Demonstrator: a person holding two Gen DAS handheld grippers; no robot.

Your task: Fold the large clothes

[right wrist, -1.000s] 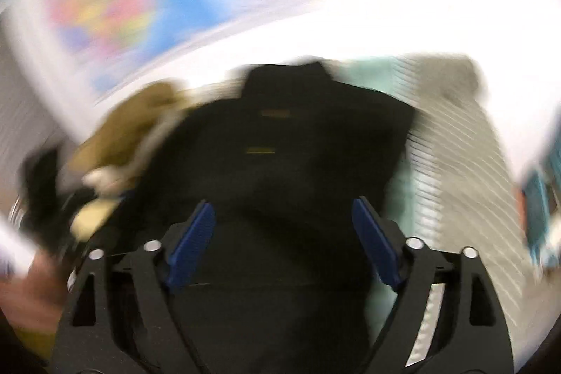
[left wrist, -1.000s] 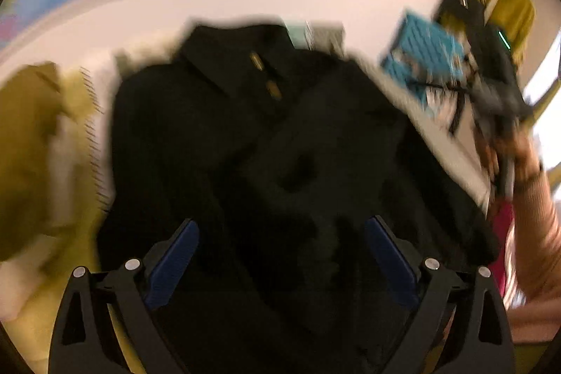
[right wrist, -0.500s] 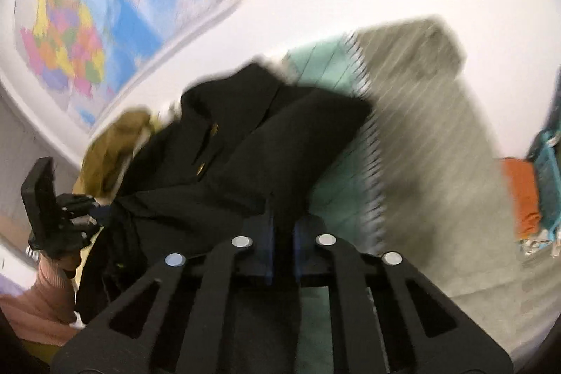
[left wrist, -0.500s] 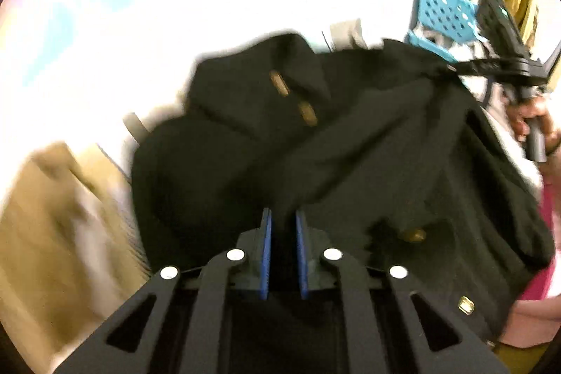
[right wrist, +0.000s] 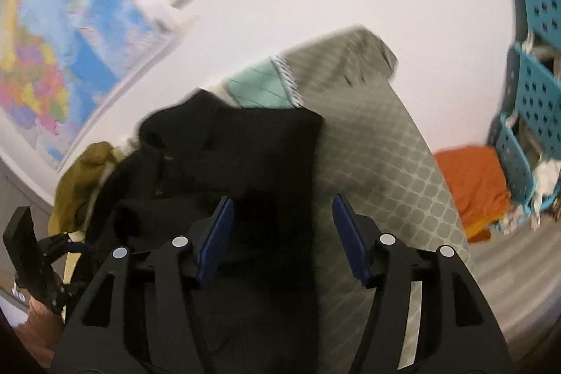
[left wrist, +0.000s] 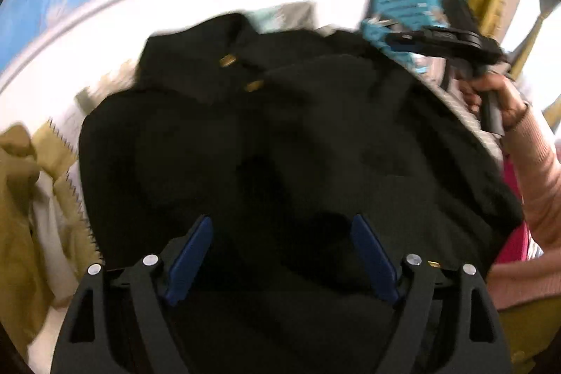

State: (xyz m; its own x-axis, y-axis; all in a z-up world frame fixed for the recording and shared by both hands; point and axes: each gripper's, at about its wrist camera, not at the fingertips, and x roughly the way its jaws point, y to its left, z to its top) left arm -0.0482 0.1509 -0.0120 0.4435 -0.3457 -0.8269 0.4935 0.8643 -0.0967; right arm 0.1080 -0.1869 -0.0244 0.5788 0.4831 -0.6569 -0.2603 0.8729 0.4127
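Overhanging black coat (right wrist: 245, 163) edge beside bare grey mat (right wrist: 378, 170)

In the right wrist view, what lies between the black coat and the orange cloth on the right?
A grey patterned blanket fills that stretch in the right wrist view: the black coat overlaps its left edge, and the orange cloth sits off its right side.

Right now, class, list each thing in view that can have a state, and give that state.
Black coat: lying rumpled, partly folded, gripped by neither gripper.
Left gripper: open, jaws just opened, over the coat.
Right gripper: open, jaws just opened, over the coat's edge.
Olive garment: crumpled beside the coat.
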